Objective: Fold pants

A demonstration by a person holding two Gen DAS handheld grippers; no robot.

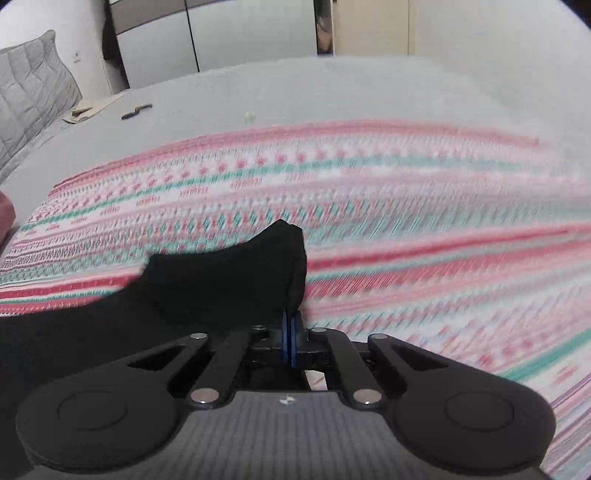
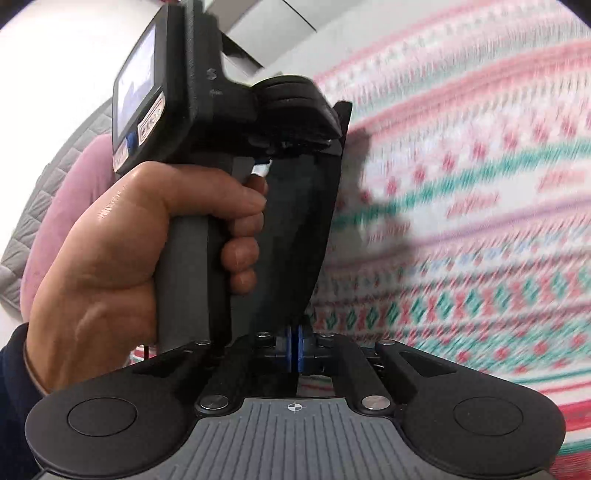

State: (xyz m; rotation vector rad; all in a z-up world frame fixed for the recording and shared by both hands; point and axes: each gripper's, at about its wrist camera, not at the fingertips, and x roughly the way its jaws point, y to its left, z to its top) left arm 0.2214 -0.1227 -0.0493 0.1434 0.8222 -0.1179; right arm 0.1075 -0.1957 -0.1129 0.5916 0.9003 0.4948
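The pants (image 1: 221,280) are black cloth lying on a red, white and green patterned blanket (image 1: 406,206). In the left wrist view my left gripper (image 1: 290,332) is shut, its blue pads pinching a fold of the pants that stands up ahead and trails off to the left. In the right wrist view my right gripper (image 2: 295,349) is shut on the same black pants (image 2: 295,229), which rise as a taut strip from its pads. Beside that strip, a hand (image 2: 110,240) grips the left gripper's grey handle (image 2: 188,258).
The blanket covers a grey bed (image 1: 332,92). A quilted grey pillow (image 1: 33,92), a beige item (image 1: 83,110) and a small dark object (image 1: 136,110) lie at the far left. Wardrobe doors (image 1: 240,33) stand behind. A pink cushion (image 2: 81,192) lies left of the hand.
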